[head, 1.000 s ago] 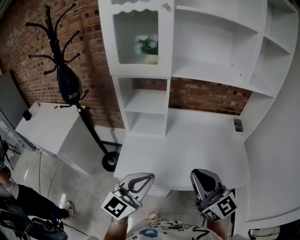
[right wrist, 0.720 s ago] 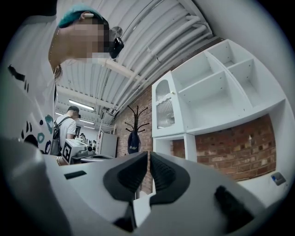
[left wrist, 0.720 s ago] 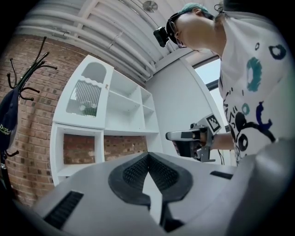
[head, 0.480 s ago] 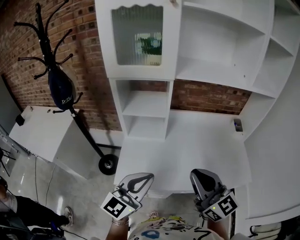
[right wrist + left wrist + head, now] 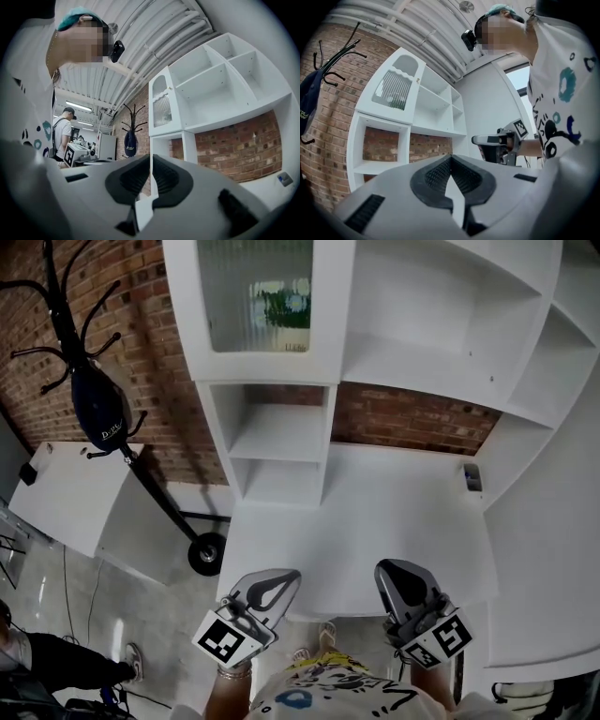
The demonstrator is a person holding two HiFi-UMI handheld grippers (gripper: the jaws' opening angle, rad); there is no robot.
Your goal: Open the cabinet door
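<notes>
Greenery indistinct behind cabinet door glass

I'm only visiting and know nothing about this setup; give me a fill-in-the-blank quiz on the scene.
The cabinet door with ribbed glass is ____.
The wall behind the shelves is made of ____.
The left gripper and right gripper both hold their jaws ____, gripping nothing.
Missing words: closed; brick; shut.

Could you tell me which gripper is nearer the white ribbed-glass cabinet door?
Left. The left gripper is almost straight below the white ribbed-glass cabinet door; the right gripper is farther right.
</notes>
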